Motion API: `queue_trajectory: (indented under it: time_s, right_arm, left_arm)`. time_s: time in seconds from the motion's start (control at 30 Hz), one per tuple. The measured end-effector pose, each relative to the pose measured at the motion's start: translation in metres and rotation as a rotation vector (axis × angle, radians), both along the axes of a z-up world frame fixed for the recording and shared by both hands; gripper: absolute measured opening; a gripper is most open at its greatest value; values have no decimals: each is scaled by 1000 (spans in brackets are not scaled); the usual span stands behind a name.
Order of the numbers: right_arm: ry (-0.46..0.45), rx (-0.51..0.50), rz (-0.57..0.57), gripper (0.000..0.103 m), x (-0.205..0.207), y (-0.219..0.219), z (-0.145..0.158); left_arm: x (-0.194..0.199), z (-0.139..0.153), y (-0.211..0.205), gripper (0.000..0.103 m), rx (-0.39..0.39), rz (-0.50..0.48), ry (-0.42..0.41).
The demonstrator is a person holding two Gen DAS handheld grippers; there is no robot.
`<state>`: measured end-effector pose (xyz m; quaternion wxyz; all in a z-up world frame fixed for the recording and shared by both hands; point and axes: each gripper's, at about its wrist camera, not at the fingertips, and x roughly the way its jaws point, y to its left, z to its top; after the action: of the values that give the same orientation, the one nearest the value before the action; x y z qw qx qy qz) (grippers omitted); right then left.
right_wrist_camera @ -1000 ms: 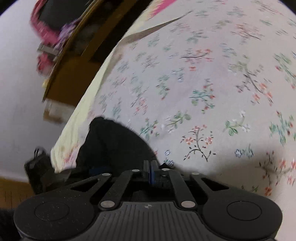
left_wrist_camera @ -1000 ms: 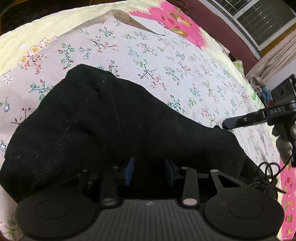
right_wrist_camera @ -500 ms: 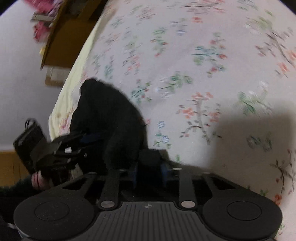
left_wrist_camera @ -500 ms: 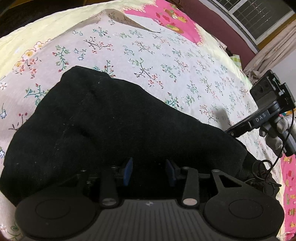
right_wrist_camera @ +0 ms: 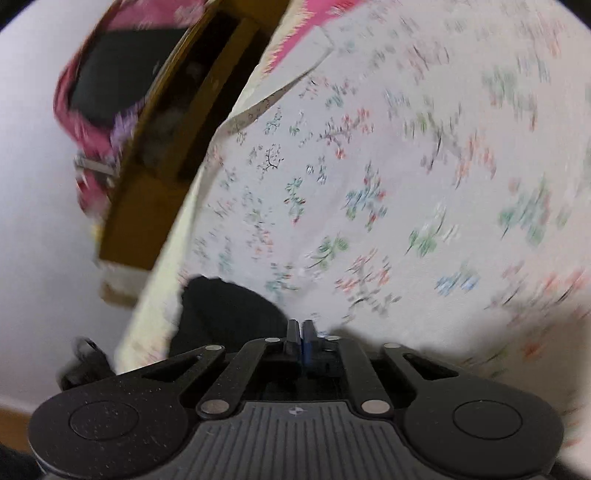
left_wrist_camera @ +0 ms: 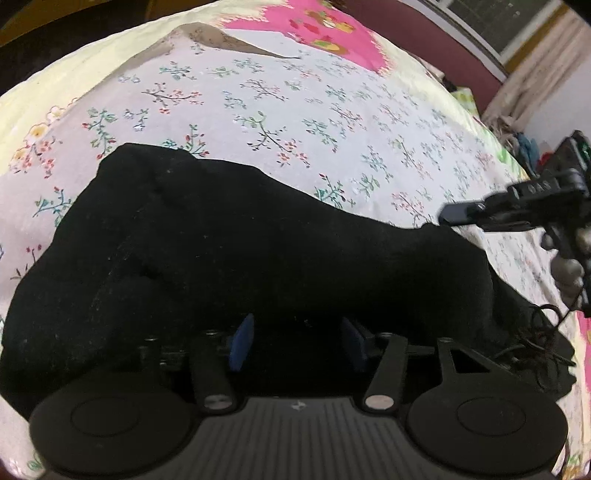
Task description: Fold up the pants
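Black pants [left_wrist_camera: 229,258] lie bunched in a wide mound on the floral bedsheet [left_wrist_camera: 295,110]. My left gripper [left_wrist_camera: 297,345] hovers low over their near edge. Its jaws are opening, its blue pads [left_wrist_camera: 242,343] stand apart, and dark cloth lies under and between them without being pressed. My right gripper [left_wrist_camera: 448,214] reaches in from the right, shut, with its tip at the pants' raised right edge. In the right wrist view the right gripper [right_wrist_camera: 301,338] shows its fingers together beside the black pants [right_wrist_camera: 221,310]. Whether cloth is pinched there I cannot tell.
A pink patterned cloth [left_wrist_camera: 332,33] lies at the bed's far end, under a window and curtain [left_wrist_camera: 535,62]. A gloved hand [left_wrist_camera: 569,266] holds the right gripper, and a black cable [left_wrist_camera: 535,343] trails over the sheet. Wooden furniture [right_wrist_camera: 159,184] and a white wall [right_wrist_camera: 37,221] border the bed's side.
The left gripper's pads have spread wider. The right gripper dipped onto the pants with its jaws slightly apart, then drew back up and shut; it sits higher in the left wrist view.
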<state>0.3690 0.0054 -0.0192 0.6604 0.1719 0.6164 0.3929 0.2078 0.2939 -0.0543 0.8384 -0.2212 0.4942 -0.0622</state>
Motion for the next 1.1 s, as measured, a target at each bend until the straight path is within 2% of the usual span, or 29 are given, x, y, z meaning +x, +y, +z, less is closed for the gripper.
queue_trajectory:
  time_s: [0.07, 0.1, 0.13, 0.17, 0.27, 0.43, 0.53, 0.57, 0.63, 0.67, 0.8, 0.87, 0.93, 1.03, 1.1]
  right_arm:
    - [14, -14, 44, 4, 2, 1, 2]
    - [3, -38, 87, 12, 1, 4, 1]
    - [-10, -80, 156, 25, -1, 12, 0]
    - [-16, -106, 211, 28, -1, 18, -1]
    - [-4, -141, 335, 31, -5, 40, -9]
    - [25, -184, 513, 29, -5, 57, -17]
    - [57, -223, 572, 27, 7, 58, -18]
    - [37, -224, 581, 29, 11, 61, -15]
    - [-39, -202, 611, 40, 11, 64, -7]
    - [-41, -193, 622, 40, 10, 66, -10]
    - [-38, -170, 610, 40, 12, 72, -24]
    - [-23, -135, 555, 38, 14, 67, -28]
    - [-43, -132, 558, 15, 5, 70, -25]
    - [-73, -177, 533, 6, -15, 73, -17]
    - [-28, -158, 424, 4, -16, 63, -14]
  left_arm:
    - [1, 1, -3, 64, 5, 9, 0]
    - [1, 1, -4, 65, 12, 5, 0]
    - [1, 1, -6, 65, 22, -2, 0]
    - [0, 1, -5, 65, 28, -9, 0]
    - [0, 1, -5, 66, 30, -20, -5]
    - [-2, -1, -5, 68, 30, -30, -22]
    - [-3, -2, -5, 69, 32, -38, -33]
    - [-4, -2, -5, 69, 27, -36, -37]
    - [-5, -4, -4, 70, 17, -31, -43]
    - [-5, -4, -3, 70, 12, -27, -44]
    - [-6, -4, -3, 71, 10, -30, -45]
    - [-4, -4, -3, 72, 9, -38, -43]
    - [-3, -5, -4, 76, 8, -47, -43]
    - [-2, -4, -9, 80, 22, -62, -40]
    - [-1, -3, -12, 81, 39, -70, -40]
